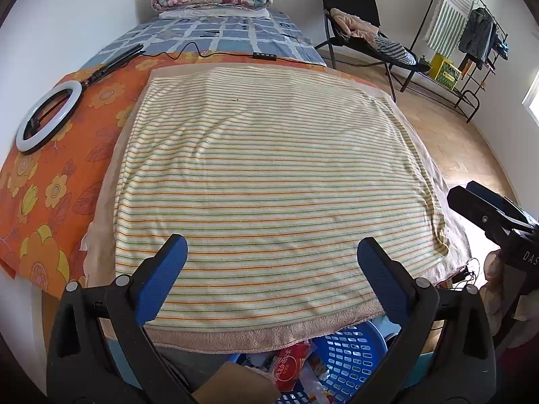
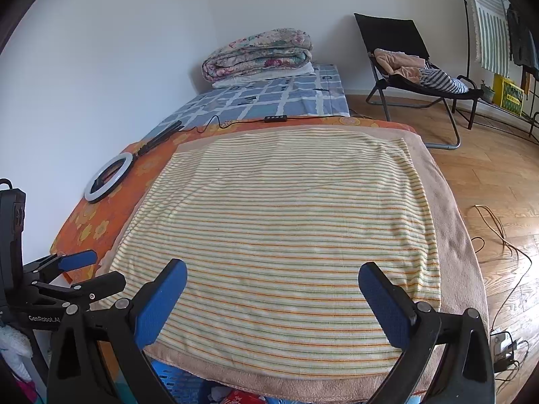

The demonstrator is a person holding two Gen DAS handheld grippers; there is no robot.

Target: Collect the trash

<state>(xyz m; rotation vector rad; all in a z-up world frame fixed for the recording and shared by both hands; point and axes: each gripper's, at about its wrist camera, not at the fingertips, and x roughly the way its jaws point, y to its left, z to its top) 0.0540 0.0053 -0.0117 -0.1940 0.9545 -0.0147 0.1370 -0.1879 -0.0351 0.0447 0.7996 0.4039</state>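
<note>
Over the striped towel [image 1: 269, 175], both grippers hover with jaws spread wide and holding nothing: left gripper [image 1: 271, 276], right gripper [image 2: 273, 298]. Below the bed's near edge, a blue basket [image 1: 353, 353] already holding wrappers, a red packet [image 1: 289, 367] among them. No loose trash visible on the towel, so likely near the end. Best to sweep the view over the orange sheet [image 1: 50, 185] and floor [image 2: 488, 175] first, keep jaws apart, skip the ring light [image 1: 50, 116] and its cable.

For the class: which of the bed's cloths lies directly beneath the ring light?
The orange floral sheet; the ring light rests on it, while the striped towel and blue checked sheet lie apart.
</note>
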